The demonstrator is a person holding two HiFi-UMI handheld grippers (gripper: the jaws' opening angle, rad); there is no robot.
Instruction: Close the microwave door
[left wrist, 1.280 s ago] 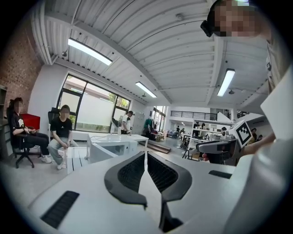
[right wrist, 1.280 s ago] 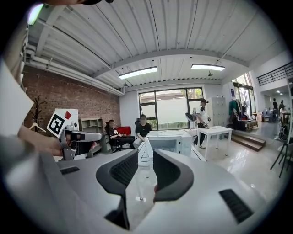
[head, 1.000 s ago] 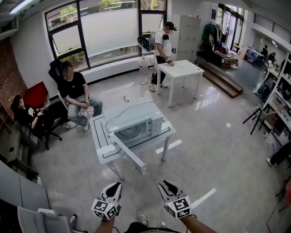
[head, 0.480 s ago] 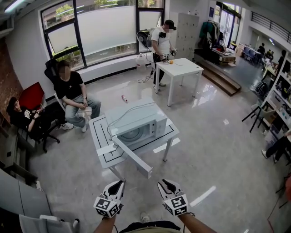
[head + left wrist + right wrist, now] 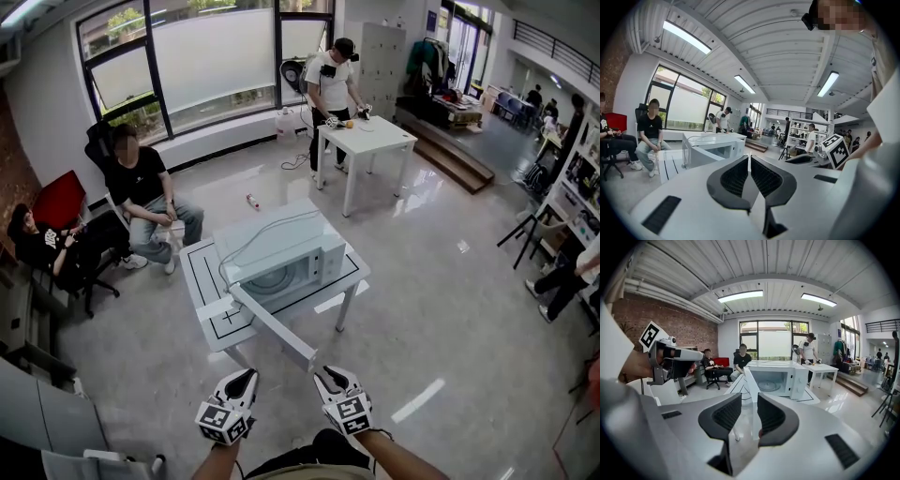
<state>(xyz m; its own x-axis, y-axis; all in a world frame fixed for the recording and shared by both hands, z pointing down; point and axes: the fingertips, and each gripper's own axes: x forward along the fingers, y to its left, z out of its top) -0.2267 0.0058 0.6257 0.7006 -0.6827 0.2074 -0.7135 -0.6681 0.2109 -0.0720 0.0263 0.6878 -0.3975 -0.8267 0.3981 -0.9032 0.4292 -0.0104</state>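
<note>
The white microwave [image 5: 281,251] sits on a low white table [image 5: 200,281]. Its door [image 5: 272,328] is swung wide open, with the free end pointing toward me. My right gripper [image 5: 324,377] hovers just in front of that free end; its jaws stand a little apart with nothing held. In the right gripper view the door [image 5: 746,379] lines up with the gap of the right gripper [image 5: 749,398], and the microwave [image 5: 780,380] cavity with its turntable shows behind. My left gripper [image 5: 243,378] is left of the door end, shut and empty. In its own view the left gripper [image 5: 749,158] points past the microwave [image 5: 708,152].
One seated person [image 5: 141,192] and another [image 5: 37,246] are left of the table, next to a red chair [image 5: 58,199]. A standing person [image 5: 333,82] works at a taller white table [image 5: 367,139] behind. Glossy floor surrounds the low table.
Both grippers have come forward toward the door's free end. The right one shifted left and now sits right by it. The door itself has not swung.
</note>
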